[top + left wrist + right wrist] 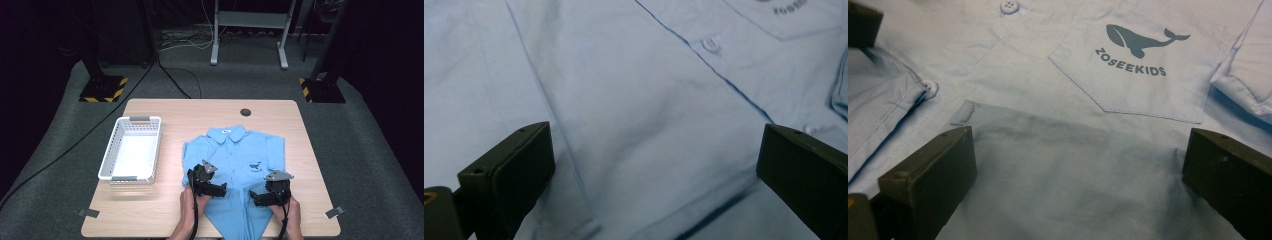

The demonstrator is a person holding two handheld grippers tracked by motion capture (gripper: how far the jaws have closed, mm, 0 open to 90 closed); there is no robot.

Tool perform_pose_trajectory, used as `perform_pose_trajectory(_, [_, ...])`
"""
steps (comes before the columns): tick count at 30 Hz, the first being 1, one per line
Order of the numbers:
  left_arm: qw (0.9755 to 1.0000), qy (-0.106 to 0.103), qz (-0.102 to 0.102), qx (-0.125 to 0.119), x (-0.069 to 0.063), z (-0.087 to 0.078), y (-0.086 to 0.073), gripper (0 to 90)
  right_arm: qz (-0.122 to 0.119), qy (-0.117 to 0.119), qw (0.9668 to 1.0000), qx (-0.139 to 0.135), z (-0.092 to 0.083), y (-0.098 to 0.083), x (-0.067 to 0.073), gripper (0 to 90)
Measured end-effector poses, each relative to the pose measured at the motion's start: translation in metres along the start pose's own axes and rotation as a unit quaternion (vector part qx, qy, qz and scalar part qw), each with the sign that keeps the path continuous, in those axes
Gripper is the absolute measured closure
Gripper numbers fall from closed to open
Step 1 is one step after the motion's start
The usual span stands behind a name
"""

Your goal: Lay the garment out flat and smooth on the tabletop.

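Under both hand-held grippers, the shirt's (235, 160) hem lies hidden.

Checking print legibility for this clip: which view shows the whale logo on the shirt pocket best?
The right gripper view: the whale logo sits large and sharp on the pocket, lettering readable. The high view shows it as a tiny dark mark on the blue shirt. The left gripper view catches just the lettering's edge at the top.

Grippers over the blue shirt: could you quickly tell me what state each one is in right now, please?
Left gripper: open, jaws spread over the blue shirt, holding nothing.
Right gripper: open, jaws apart below the whale pocket, holding nothing.
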State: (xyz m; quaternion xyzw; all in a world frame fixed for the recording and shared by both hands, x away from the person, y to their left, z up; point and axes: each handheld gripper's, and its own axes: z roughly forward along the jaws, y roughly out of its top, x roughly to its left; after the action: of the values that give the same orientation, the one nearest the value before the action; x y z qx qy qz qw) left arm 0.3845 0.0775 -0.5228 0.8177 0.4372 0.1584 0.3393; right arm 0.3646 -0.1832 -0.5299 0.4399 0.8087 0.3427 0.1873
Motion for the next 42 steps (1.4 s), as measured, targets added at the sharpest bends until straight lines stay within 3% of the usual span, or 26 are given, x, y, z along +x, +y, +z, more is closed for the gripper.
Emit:
perform_pose_trajectory(5, [0.9996, 0.018, 0.012, -0.018, -0.006, 0.003, -0.007, 1.4, 0.0, -0.001, 1.0, 0.0, 0.0, 0.0, 0.0, 0.0])
perform_pose_trajectory(19, [0.9996, 0.015, 0.014, -0.018, -0.006, 0.003, -0.007, 1.0, 0.007, 0.001, 1.0, -0.001, -0.002, 0.001, -0.004, 2.5])
perform_pose_trajectory(23, [0.9996, 0.015, 0.013, -0.019, -0.006, 0.003, -0.007, 1.0, 0.022, -0.02, 0.9996, 0.004, -0.002, 0.011, -0.018, 4.0])
perform_pose_trajectory(28, [0.9996, 0.014, 0.017, -0.018, -0.005, 0.003, -0.006, 1.0, 0.02, -0.051, 0.9984, 0.011, -0.002, 0.034, -0.031, 6.1])
perform_pose_trajectory(34, [0.9996, 0.014, 0.017, -0.018, -0.005, 0.003, -0.006, 1.0, 0.042, -0.077, 0.9959, 0.023, 0.01, 0.053, -0.048, 24.4])
perform_pose_trajectory(42, [0.9996, 0.012, 0.017, -0.018, -0.006, 0.004, -0.006, 1.0, 0.097, -0.081, 0.9908, 0.047, 0.025, 0.051, -0.067, 42.0])
